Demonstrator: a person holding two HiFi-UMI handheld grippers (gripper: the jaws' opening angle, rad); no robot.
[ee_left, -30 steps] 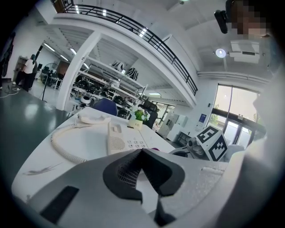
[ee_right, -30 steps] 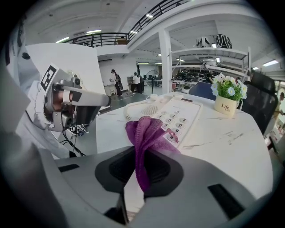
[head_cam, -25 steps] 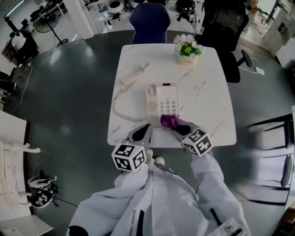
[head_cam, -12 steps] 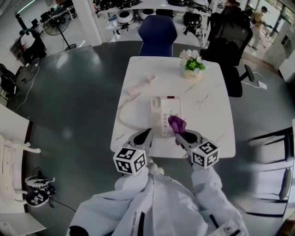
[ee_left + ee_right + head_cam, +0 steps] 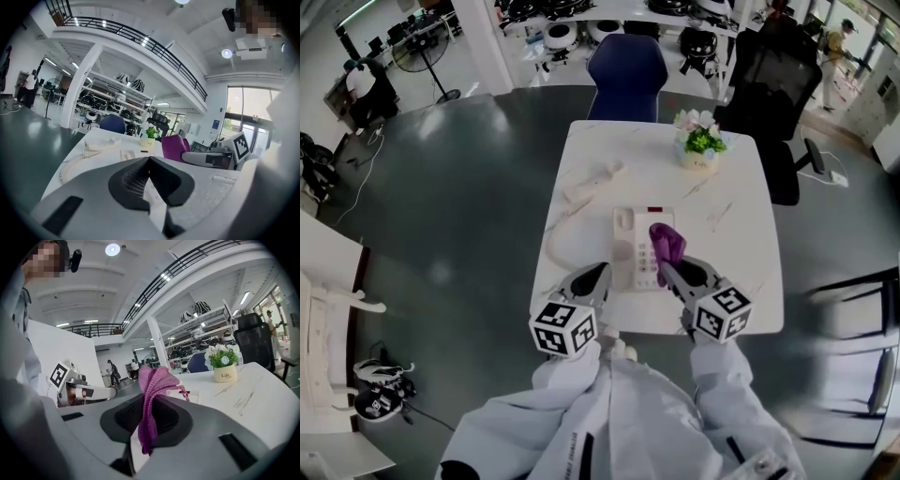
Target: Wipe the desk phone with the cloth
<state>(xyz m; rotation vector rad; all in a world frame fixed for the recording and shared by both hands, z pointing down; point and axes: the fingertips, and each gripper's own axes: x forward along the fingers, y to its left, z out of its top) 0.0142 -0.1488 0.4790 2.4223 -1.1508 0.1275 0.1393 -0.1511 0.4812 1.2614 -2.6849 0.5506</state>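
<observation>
Right gripper view: my right gripper (image 5: 149, 411) pinches the cloth (image 5: 157, 380), left gripper (image 5: 149, 160) closed empty; desk phone (image 5: 630, 239) wiping seems barely begun.

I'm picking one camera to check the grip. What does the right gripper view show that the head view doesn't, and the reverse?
Only the right gripper view: the right hand-held gripper has its jaws closed on the purple cloth, which stands up above them and hangs below.
Only the head view: the handset lies off the desk phone on the table, and its curled cord loops back to the phone.
Both: the purple cloth, the flower pot and the left hand-held gripper.
</observation>
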